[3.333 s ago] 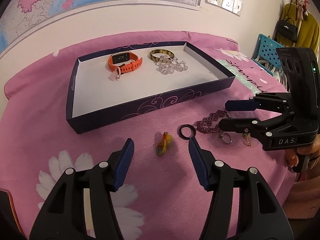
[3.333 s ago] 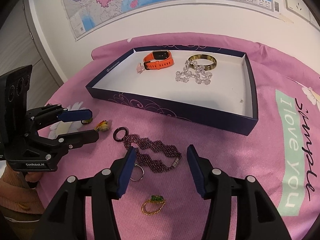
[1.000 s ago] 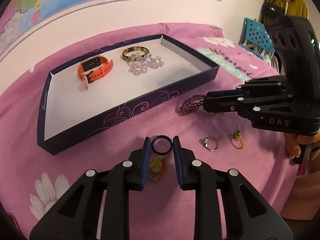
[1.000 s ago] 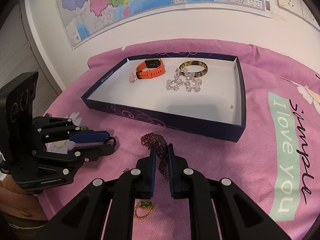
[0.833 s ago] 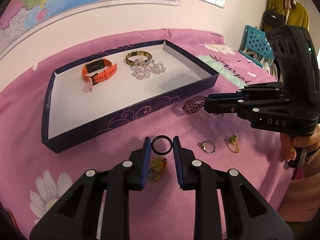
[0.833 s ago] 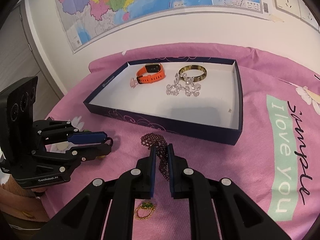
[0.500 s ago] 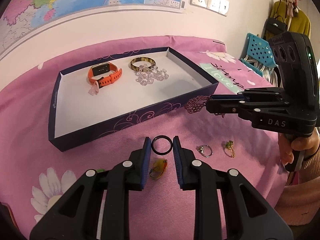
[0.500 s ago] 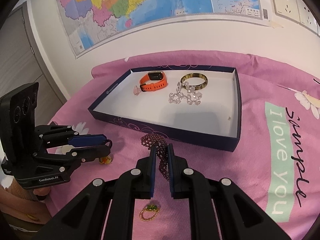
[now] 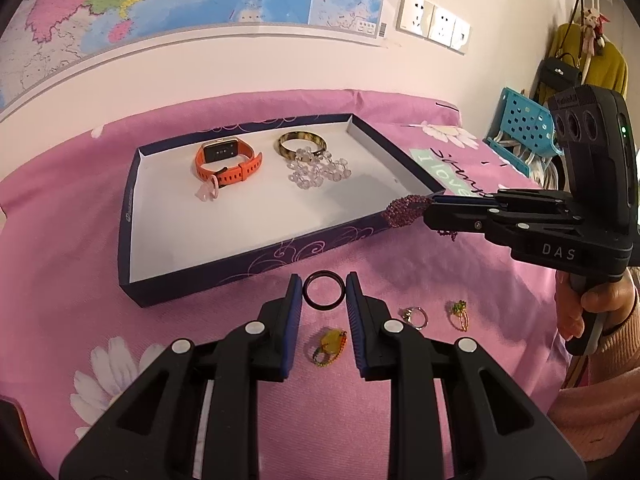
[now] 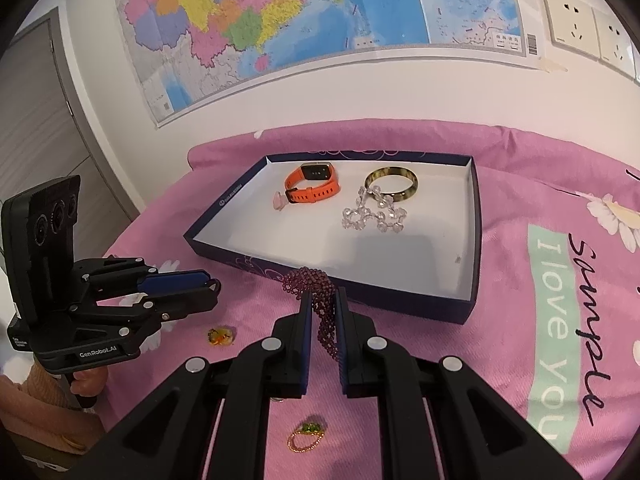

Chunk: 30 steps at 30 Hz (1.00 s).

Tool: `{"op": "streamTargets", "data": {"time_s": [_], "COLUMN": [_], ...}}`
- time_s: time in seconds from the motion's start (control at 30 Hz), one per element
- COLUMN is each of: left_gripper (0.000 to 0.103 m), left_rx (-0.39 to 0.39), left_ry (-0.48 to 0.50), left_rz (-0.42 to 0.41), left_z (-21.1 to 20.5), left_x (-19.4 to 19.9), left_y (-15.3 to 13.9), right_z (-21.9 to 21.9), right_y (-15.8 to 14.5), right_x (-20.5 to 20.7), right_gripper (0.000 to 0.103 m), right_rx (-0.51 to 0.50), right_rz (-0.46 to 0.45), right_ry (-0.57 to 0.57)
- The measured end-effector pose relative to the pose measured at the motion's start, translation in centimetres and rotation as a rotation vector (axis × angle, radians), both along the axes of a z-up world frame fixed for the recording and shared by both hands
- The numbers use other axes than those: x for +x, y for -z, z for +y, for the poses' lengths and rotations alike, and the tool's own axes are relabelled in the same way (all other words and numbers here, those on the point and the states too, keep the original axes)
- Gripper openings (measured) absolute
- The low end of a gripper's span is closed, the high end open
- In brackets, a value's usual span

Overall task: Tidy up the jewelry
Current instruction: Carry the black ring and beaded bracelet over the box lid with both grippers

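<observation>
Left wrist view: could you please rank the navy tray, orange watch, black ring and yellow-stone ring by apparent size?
Largest to smallest:
1. navy tray
2. orange watch
3. black ring and yellow-stone ring: near alike, and the black ring is lifted nearer the camera, so unranked.

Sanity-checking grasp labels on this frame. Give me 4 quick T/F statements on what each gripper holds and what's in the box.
1. The left gripper is shut on the black ring. True.
2. The right gripper is open and holds nothing. False: it is shut on the purple beaded bracelet.
3. The orange smartwatch lies on the pink cloth. False: it is inside the navy box.
4. The yellow ring lies on the cloth outside the box. True.
</observation>
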<state>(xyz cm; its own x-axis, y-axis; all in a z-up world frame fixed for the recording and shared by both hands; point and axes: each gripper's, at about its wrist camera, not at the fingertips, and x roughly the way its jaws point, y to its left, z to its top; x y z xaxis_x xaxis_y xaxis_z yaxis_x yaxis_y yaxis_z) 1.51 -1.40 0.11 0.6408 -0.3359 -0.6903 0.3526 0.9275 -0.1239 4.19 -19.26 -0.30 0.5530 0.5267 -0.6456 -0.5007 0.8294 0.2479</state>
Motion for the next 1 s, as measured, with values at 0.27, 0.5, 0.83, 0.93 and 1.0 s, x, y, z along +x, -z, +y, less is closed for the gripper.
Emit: {"op": "streamTargets", "data": {"time_s": [0.27,0.5,0.83,0.93,1.0], "left_gripper": [0.023,0.023,0.023,0.023,0.023], "left_rx": [-0.01,-0.016,-0.017,-0.018,-0.019], "left_ry": [-0.009,-0.018,-0.025,-0.025,-0.026], "left_rz": [-0.006,-0.014,-0.021,-0.025,-0.026], "left_z": [0.22,0.46,0.44,0.39,0.43], "left_x": [-0.02,0.09,0.24,0.3,0.33], "left_y": [-0.24,-0.51,-0.84,-0.99,-1.01], "right_z": [0.07,0.13,0.53,0.59,0.66], "right_y": [-0.26,-0.33,-0.43,-0.47,-0.49], "right_x": [-0.05,0.02,0.34,0.41,0.44], "right_gripper": [0.01,0.01,0.01,0.01,0.01], "right_rx": [0.0,0.001,0.001,0.001,0.0], "right_rz": [-0.006,-0.009,-0.014,-0.015,-0.016], "right_ry": [-0.003,-0.006,-0.012,-0.012,-0.014]}}
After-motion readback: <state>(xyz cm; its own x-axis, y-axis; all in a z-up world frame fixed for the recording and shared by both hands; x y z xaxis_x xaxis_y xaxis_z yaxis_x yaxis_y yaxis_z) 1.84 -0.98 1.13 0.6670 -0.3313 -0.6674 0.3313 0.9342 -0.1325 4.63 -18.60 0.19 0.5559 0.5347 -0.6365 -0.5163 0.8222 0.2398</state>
